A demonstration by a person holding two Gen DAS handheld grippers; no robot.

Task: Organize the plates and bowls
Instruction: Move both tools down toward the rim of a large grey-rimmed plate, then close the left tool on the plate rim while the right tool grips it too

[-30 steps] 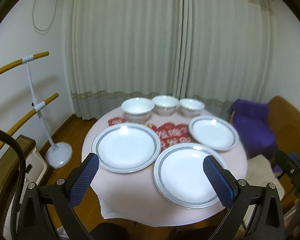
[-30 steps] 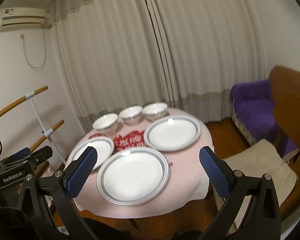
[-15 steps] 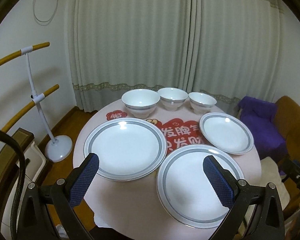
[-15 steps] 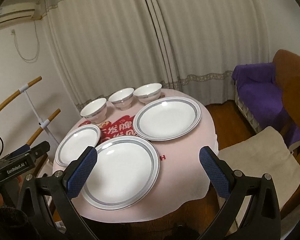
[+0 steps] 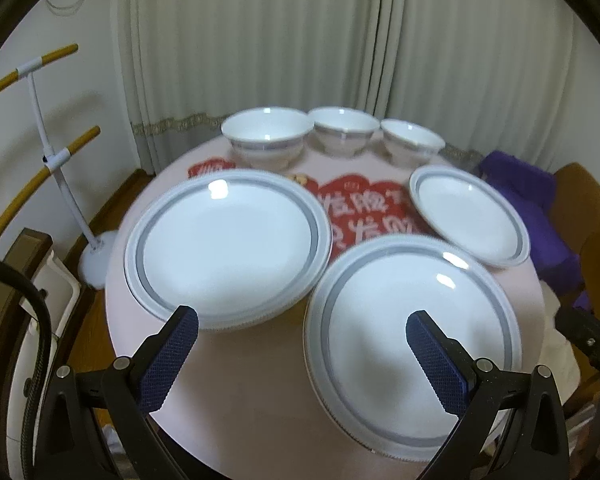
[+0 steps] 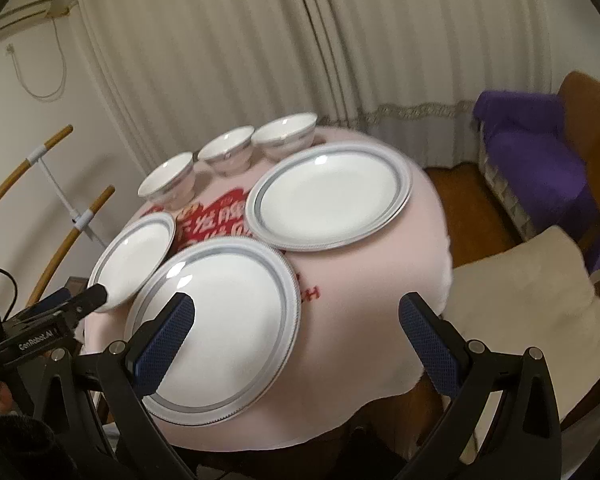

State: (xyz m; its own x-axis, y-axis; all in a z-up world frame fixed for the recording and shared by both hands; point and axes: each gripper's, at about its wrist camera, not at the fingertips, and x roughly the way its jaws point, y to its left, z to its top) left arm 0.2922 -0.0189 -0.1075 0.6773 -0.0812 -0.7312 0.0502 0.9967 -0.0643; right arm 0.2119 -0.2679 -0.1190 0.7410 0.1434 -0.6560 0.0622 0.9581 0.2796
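Three white plates with grey rims lie on a round table under a pink cloth (image 5: pixel 260 380): a left plate (image 5: pixel 228 244), a near plate (image 5: pixel 412 344) and a right plate (image 5: pixel 468 220). Behind them stand three white bowls in a row (image 5: pixel 266 140) (image 5: pixel 344 132) (image 5: pixel 412 146). My left gripper (image 5: pixel 302 320) is open above the table's near edge, between the left and near plates, holding nothing. In the right wrist view the near plate (image 6: pixel 220 320) lies under the left finger of my open, empty right gripper (image 6: pixel 296 304). The right plate (image 6: pixel 332 200), left plate (image 6: pixel 136 256) and bowls (image 6: pixel 228 152) lie beyond.
A red printed patch (image 5: pixel 364 216) marks the cloth's middle. A chair with a cream cushion (image 6: pixel 520 300) and a purple-draped seat (image 6: pixel 540 152) stand right of the table. A white stand with yellow bars (image 5: pixel 56 152) is at the left. Curtains hang behind.
Both grippers have come forward and down toward the table, so the plates fill more of each view. Nothing on the table has moved, and both grippers stay open.
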